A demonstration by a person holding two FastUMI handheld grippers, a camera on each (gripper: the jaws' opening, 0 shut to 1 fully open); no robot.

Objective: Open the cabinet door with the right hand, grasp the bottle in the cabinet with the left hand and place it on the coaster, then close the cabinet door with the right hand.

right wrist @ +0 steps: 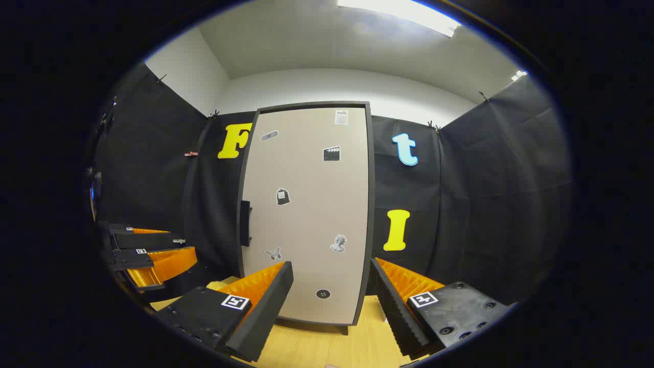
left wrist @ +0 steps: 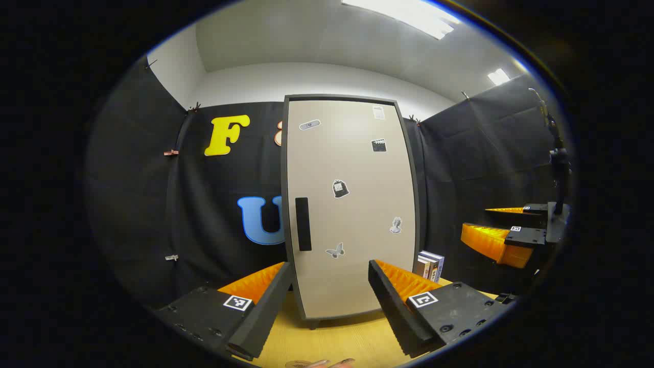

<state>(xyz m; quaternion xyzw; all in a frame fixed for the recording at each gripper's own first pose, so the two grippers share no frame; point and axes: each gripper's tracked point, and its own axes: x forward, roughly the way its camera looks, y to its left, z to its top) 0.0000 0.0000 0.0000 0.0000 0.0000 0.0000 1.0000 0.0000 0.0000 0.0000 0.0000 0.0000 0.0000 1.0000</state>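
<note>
Beige cabinet door (left wrist: 352,204) shut, stickers scattered, black handle (left wrist: 303,224)

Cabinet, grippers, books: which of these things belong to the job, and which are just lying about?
For the job:
- cabinet door, shut
- door handle
- left gripper, jaws open
- right gripper, jaws open

Just lying about:
- books beside the cabinet
- stickers on the door

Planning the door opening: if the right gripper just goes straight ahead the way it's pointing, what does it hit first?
Most likely the closed cabinet door, on its flat front. The open right gripper points at the lower panel, to the right of the black handle. Nothing seems to lie between, though depth is uncertain.
</note>
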